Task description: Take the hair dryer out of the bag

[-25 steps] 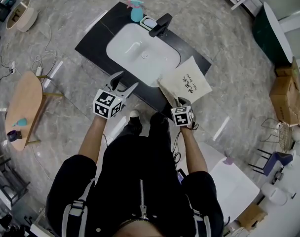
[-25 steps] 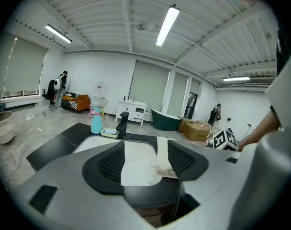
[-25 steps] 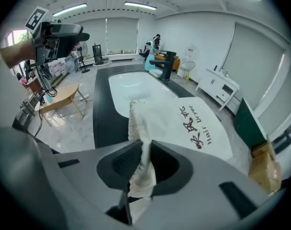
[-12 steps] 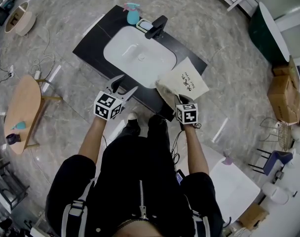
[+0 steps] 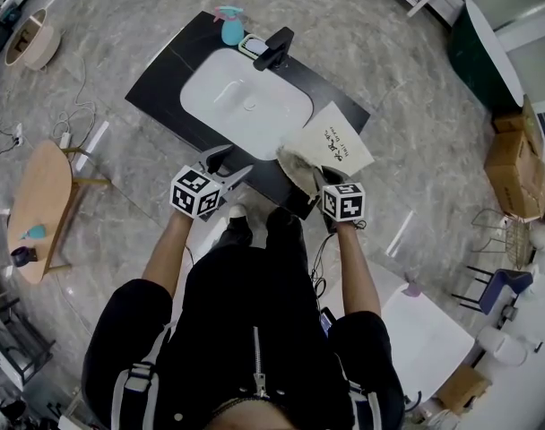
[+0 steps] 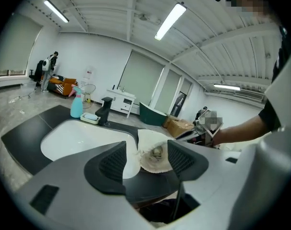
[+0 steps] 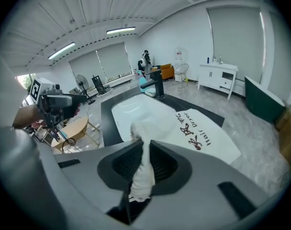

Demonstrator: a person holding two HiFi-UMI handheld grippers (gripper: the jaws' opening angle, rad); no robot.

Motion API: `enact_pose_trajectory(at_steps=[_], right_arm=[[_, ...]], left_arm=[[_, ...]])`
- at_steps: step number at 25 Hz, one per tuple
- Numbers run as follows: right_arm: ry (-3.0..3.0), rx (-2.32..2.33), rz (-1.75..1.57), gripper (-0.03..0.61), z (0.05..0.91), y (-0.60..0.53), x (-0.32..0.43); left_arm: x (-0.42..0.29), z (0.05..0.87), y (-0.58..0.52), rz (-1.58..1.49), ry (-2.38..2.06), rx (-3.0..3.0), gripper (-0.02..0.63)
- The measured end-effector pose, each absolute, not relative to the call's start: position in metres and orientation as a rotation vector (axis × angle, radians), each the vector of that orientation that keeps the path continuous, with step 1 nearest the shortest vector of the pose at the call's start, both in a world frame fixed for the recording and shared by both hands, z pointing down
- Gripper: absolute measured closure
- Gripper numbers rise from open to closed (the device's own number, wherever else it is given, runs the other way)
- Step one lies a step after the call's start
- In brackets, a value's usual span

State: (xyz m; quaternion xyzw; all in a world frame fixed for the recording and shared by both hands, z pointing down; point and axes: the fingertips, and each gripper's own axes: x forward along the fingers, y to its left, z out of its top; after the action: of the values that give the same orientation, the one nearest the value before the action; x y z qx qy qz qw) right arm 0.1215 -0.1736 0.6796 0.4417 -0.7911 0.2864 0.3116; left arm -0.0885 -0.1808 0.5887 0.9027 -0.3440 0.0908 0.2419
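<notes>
We are pinching the limp bag (image 7: 199, 134) by its rim in the right gripper (image 7: 144, 150), holding the left gripper (image 6: 146, 153) agape for the rigid hair dryer (image 6: 157, 152) inside.

White basin (image 5: 228, 110) in a black counter (image 5: 160, 83) — faucet (image 5: 272, 50) and teal spray bottle (image 5: 230, 30) beyond.

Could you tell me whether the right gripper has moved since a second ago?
Yes: against the counter, the right gripper has shifted rightward, lifting the bag's mouth.
</notes>
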Motion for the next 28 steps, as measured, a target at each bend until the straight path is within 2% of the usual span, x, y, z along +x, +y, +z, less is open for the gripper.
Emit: enact_pose_trajectory(at_steps=[20,28], right_arm=[[-2.177,1.072,0.744,0.520,0.669,-0.179,0.123],[-2.199,1.063,0.781,0.520,0.665,-0.179,0.127]], left_arm=[[-0.011,0.672,-0.181,-0.073,-0.658,1.940,0.322],[0.016,0.696,-0.186,-0.083,-0.670,1.813,0.347]])
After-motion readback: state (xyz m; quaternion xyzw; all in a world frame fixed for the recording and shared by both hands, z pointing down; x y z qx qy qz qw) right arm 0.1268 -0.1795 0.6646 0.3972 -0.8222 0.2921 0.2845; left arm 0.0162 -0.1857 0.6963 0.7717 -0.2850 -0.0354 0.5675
